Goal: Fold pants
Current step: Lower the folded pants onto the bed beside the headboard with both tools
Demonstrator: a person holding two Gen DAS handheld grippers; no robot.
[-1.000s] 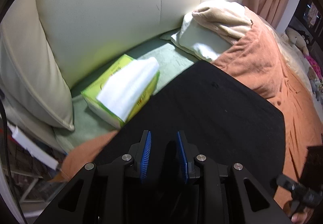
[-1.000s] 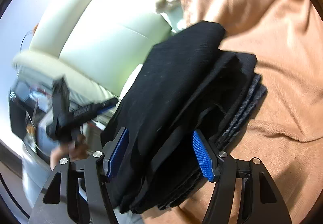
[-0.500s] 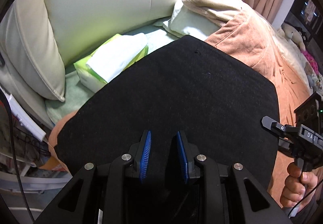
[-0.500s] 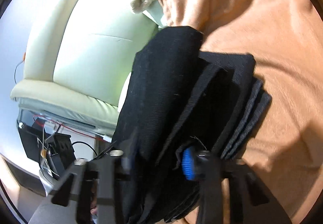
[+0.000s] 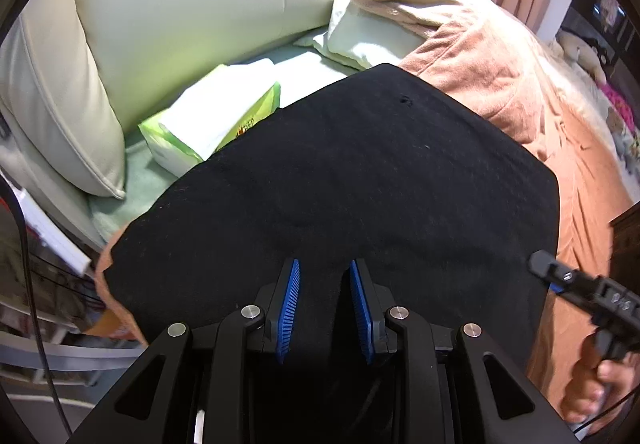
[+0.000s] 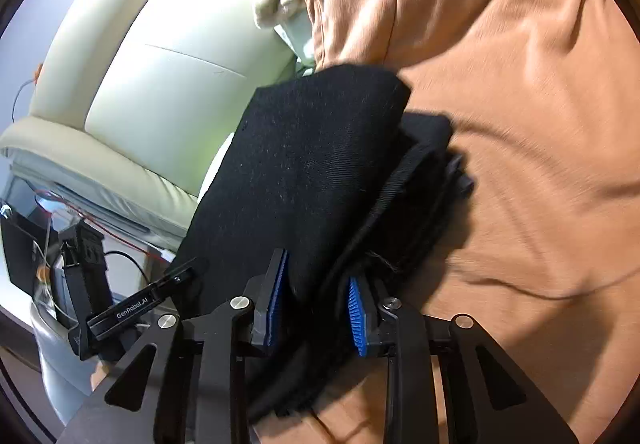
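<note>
At the far left, a tissue pack [image 5: 216,119] lies against the cream sofa cushion [image 5: 192,3], now partly hidden behind the black pants [image 5: 344,179], which a second ago covered less of the left wrist view and left the pack in full sight. The folded pants sit on the orange blanket [image 5: 560,147] of the bed, in a thick stack of layers.

The left gripper [image 5: 325,310] has its blue fingers narrowly apart with dark cloth filling the gap; it looks clamped on the near edge of the pants, unchanged through the last second.

On the right, the right gripper [image 6: 316,308] has just been closing: its fingers stood wide around the bundle a second ago and now pinch the stacked layers of the pants [image 6: 316,167].

With both ends gripped, the bundle seems ready to be carried or turned over for a last fold; the fold itself looks nearly finished.
</note>
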